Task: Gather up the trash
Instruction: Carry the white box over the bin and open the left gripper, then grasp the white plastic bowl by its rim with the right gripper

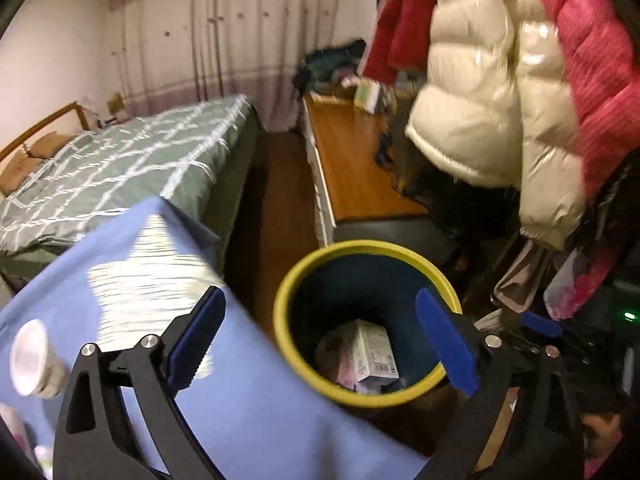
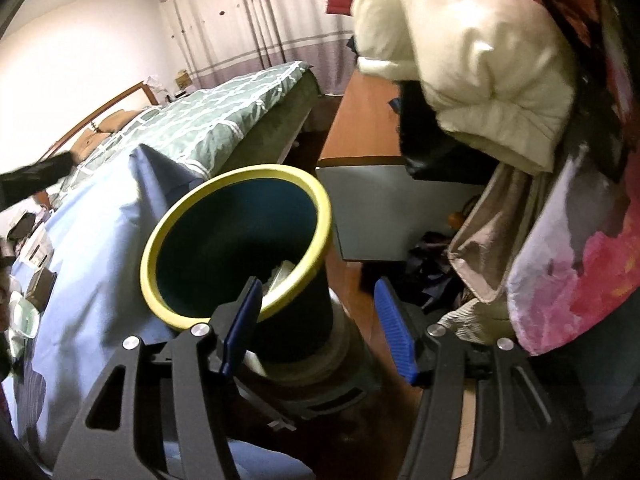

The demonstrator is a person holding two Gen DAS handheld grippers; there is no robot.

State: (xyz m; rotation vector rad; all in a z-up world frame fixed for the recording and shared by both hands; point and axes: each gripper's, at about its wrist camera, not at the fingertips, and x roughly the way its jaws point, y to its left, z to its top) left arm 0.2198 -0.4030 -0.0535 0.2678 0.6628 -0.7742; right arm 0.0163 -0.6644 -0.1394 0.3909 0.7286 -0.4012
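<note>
A round bin with a yellow rim (image 1: 304, 280) and a dark blue inside stands beside the blue-clothed table. At its bottom lie a white carton (image 1: 372, 350) and a pink wrapper (image 1: 344, 366). My left gripper (image 1: 320, 340) hangs over the bin's mouth with its jaws wide open and nothing between them. In the right wrist view the bin's rim (image 2: 240, 174) tilts toward me. My right gripper (image 2: 318, 328) stands open around the near side of the bin's wall. Its left finger (image 2: 240, 324) overlaps the rim and the right one is apart from the wall.
A blue tablecloth (image 1: 248, 400) with a white star carries a white cup (image 1: 30, 356). Behind are a bed with a green quilt (image 1: 120, 168) and a wooden desk (image 1: 352, 160). Puffy coats (image 1: 500, 100) hang close on the right. A dark sleeve (image 2: 32, 184) reaches over the table.
</note>
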